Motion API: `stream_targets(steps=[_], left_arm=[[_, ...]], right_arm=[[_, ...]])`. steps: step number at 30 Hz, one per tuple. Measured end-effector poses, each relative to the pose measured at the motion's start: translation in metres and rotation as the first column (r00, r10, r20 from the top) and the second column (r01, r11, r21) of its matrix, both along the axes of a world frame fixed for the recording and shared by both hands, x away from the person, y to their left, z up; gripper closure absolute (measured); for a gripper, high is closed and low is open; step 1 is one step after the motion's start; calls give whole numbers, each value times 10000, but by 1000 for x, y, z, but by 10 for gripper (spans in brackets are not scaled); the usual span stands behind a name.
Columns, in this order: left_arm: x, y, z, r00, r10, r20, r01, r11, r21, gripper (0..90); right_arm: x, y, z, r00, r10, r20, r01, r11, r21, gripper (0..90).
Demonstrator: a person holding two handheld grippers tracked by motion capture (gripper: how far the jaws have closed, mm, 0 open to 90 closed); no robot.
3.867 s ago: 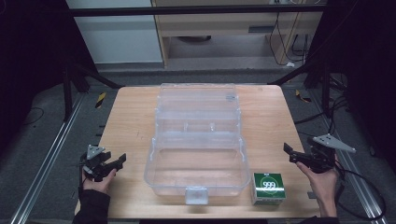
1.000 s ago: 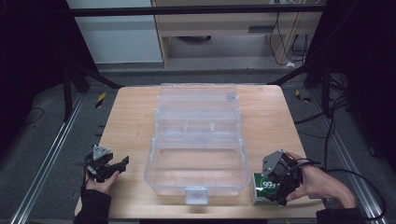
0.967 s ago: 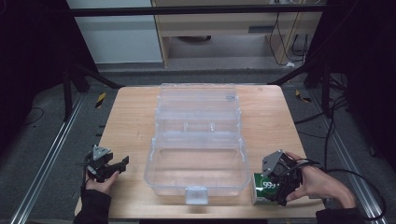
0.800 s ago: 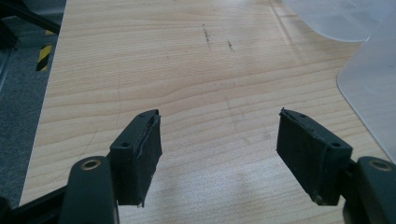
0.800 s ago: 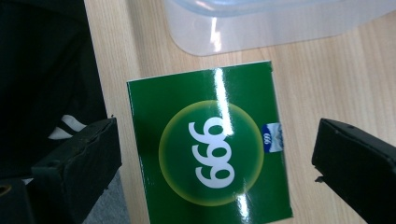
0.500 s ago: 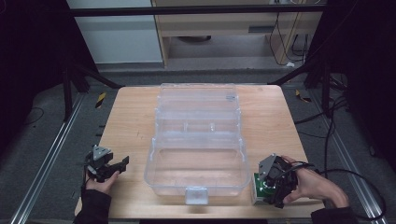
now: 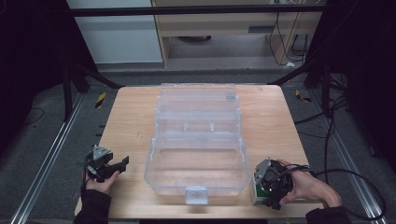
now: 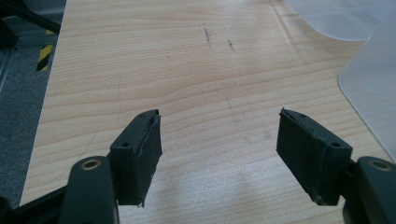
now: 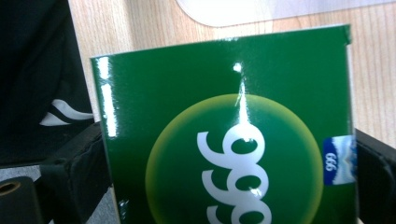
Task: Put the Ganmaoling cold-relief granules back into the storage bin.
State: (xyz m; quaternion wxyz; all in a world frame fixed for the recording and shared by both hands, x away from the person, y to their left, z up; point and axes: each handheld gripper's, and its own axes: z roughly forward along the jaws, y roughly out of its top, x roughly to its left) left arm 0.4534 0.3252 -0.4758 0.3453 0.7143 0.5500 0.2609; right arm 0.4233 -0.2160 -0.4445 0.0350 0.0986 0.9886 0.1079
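A green box (image 7: 256, 187) printed with "999" stands near the table's front right corner, just right of the open clear plastic case (image 7: 154, 173). My right gripper (image 7: 267, 188) is down over it, held by a hand coming from the right. In the right gripper view the box (image 9: 224, 93) sits between the two jaws, whose pads touch its left and right sides; the jaws have just been closing onto it. My left gripper (image 7: 118, 164) rests at the front left of the table, open, with bare wood between its pads (image 8: 140, 154).
The wooden table (image 7: 130, 116) carries the clear case in its middle, lid laid back toward the far edge. A corner of the case (image 8: 373, 79) lies to the right of the left gripper. Metal rails and cables run along the floor on both sides.
The right gripper came in from the table's right edge, sank over the green box, and its jaws narrowed around it. The left gripper stayed put.
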Motion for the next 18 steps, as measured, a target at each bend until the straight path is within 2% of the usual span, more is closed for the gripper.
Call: stream_targets(steps=[6,16,18], left_arm=[[0,0,0,10000,5,7,-5,10000,3,303],[0,0,0,10000,16,10,-16,10000,4,304],[0,0,0,10000,14,3,-14,10000,12,304]], right_arm=[[2,-2,-5,10000,53,-44,-52,10000,56,90],[2,-6,-2,9999,30,-159,-26,9996,299,148],[2,-6,-1,9997,-143,-204,149,9995,283,152]])
